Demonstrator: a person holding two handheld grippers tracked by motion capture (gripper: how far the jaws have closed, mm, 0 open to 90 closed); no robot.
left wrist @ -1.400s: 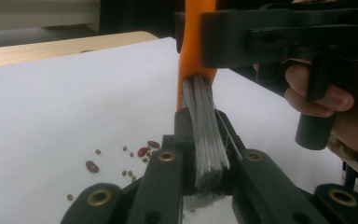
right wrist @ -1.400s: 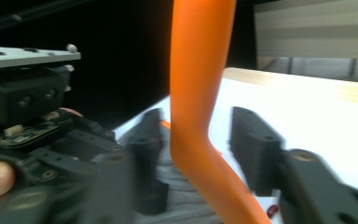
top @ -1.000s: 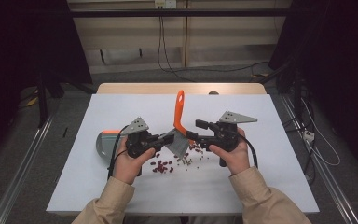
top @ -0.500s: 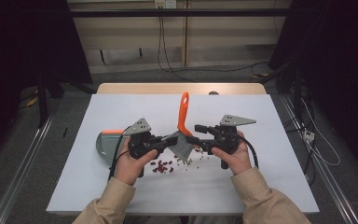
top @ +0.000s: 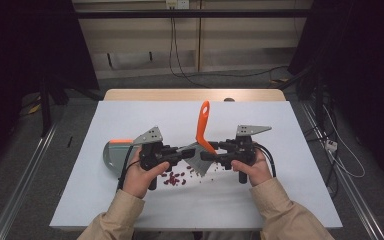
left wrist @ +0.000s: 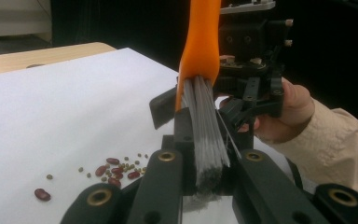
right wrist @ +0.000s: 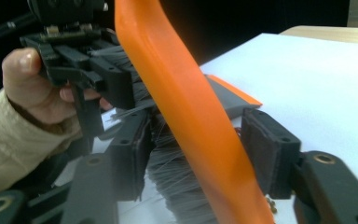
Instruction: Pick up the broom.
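A brush with an orange handle (top: 203, 122) and grey bristles (left wrist: 205, 135) stands upright over the middle of the white table (top: 290, 125). My left gripper (top: 182, 152) is shut on the bristles, which are pinched between its jaws in the left gripper view (left wrist: 209, 163). My right gripper (top: 215, 150) faces it from the other side. Its jaws stand apart on either side of the orange handle (right wrist: 191, 116), and the gripper (right wrist: 196, 154) is open. Red and small green beans (top: 175, 177) lie scattered on the table under the brush.
A grey dustpan (top: 111, 154) with an orange edge lies flat to the left of my left hand. Loose beans (left wrist: 116, 170) spread in front of the left gripper. Cables run along the floor beyond the table's far edge.
The brush has shifted a little to the right with both grippers, and its handle top now leans further right. The left gripper keeps its hold on the bristles.
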